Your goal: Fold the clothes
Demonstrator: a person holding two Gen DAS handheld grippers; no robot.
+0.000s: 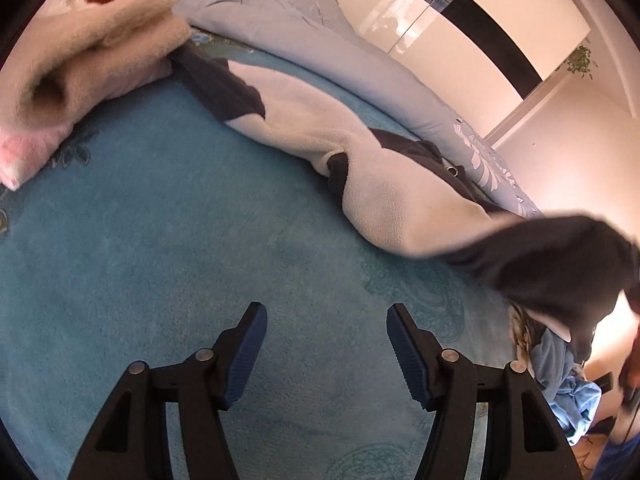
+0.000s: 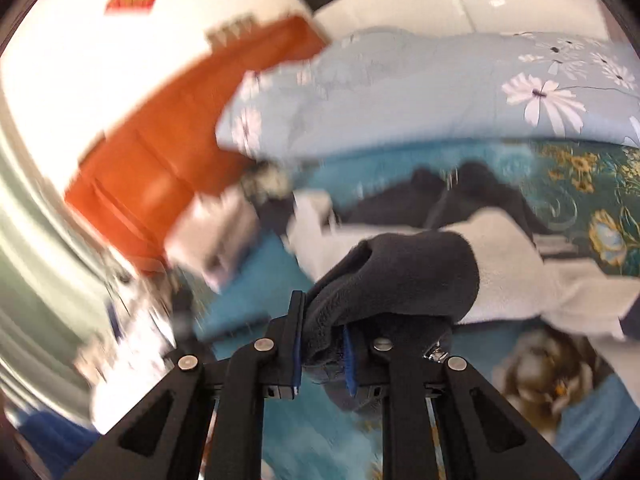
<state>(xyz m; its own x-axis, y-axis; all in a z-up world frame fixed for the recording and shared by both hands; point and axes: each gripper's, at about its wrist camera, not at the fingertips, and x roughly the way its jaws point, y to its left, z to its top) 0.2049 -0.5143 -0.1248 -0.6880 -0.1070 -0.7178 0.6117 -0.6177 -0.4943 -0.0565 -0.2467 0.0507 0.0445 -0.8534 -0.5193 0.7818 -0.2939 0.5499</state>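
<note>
A cream and dark grey fleece garment (image 1: 360, 160) lies stretched along the teal bed cover (image 1: 160, 240). Its dark cuff end (image 1: 560, 264) is lifted off the bed at the right of the left wrist view. My left gripper (image 1: 326, 316) hovers over bare cover, open, nothing between its blue pads. In the right wrist view my right gripper (image 2: 322, 344) is shut on the dark grey cuff (image 2: 400, 276); the fleece bunches between and over the fingers, and the cream sleeve (image 2: 520, 264) trails off to the right.
A light blue floral duvet (image 1: 320, 40) runs along the far side of the bed. A folded beige fleece (image 1: 80, 60) lies at the upper left. Blue cloth (image 1: 572, 392) is heaped off the bed's right edge. An orange headboard (image 2: 180, 132) shows blurred in the right wrist view.
</note>
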